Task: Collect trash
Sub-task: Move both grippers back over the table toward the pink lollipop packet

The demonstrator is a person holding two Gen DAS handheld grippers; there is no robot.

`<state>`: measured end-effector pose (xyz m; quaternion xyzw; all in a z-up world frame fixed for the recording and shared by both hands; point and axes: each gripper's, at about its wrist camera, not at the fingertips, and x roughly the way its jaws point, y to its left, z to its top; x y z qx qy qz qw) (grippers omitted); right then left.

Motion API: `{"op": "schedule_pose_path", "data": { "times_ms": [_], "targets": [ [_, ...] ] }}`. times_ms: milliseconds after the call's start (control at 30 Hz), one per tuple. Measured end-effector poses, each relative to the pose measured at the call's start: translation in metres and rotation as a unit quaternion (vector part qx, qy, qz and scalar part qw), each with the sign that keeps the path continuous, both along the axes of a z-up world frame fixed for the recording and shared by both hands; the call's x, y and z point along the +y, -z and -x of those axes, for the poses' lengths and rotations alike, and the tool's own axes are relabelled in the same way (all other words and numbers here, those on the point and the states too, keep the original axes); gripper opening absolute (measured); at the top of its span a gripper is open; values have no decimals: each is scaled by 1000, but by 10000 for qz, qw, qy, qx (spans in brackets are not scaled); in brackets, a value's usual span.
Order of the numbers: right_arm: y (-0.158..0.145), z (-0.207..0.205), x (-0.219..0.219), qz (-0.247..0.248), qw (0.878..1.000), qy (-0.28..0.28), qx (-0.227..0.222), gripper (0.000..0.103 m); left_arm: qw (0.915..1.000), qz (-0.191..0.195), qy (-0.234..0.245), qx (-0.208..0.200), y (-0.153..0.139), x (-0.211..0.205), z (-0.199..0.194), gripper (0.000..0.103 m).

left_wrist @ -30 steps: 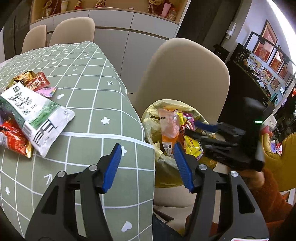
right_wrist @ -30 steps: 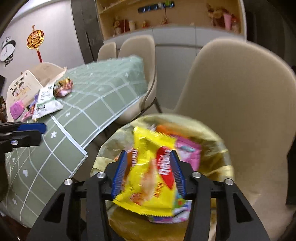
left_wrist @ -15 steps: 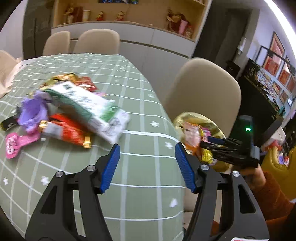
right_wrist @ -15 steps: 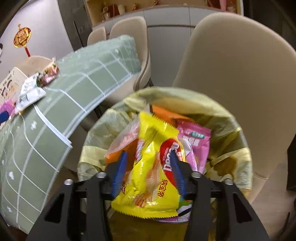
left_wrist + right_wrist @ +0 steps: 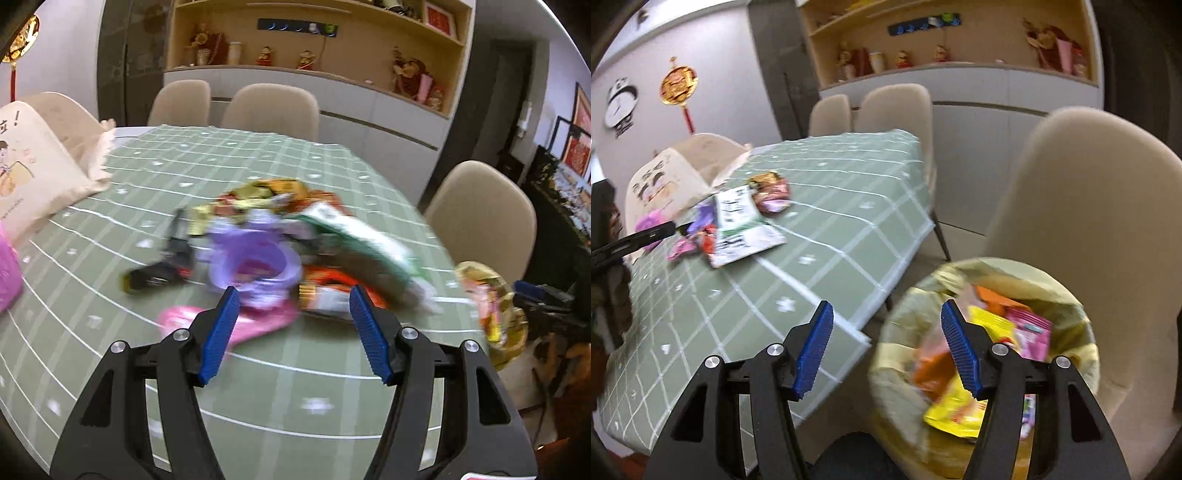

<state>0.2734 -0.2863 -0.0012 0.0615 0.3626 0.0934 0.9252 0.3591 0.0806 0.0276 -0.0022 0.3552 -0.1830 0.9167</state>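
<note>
Left tongs (image 5: 293, 328) gaped wide with nothing between the blue ribbed pads, hanging low in the frame over the green checked surface (image 5: 288, 391), aimed at the blurred heap of wrappers (image 5: 280, 243) mid-frame. In that pile sat a lilac plastic ring (image 5: 255, 262), a pink packet (image 5: 240, 321) nearest the pads, a black sachet (image 5: 155, 275) to the left, an orange-red foil pouch (image 5: 325, 291) and a long green-and-white bag (image 5: 362, 240) to the right. All of it looked feather-light, thin, crinkly and slick, so a pinch on a flat sealed edge seemed the safest hold; the ring looked stiffer and would likely take a grip across its rim. Right tongs (image 5: 886, 347) were likewise spread and empty, low in the frame, beside the yellow-lined bin (image 5: 901, 354) at lower right. A yellow packet (image 5: 956, 410) lay in it among pink and orange wrappers. A beige padded chair (image 5: 1086, 221) rose behind the bin.
</note>
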Motion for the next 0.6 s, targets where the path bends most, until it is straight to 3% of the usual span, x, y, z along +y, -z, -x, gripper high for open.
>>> {"op": "schedule_pose_path", "data": {
  "times_ms": [167, 300, 467, 600],
  "targets": [
    [-5, -9, 30, 46, 9999, -104, -29, 58, 9977, 320, -342, 500, 20, 38, -31, 59],
    [-8, -18, 55, 31, 9994, -330, -25, 58, 9951, 393, -39, 906, 32, 41, -30, 59],
    [-9, -28, 74, 230, 9987, -457, 23, 58, 9925, -17, 822, 904, 30, 17, 3, 59],
    [-6, -32, 85, 199, 9983, -545, 74, 58, 9924, -301, 963, 703, 26, 8, 18, 59]
  ]
}}
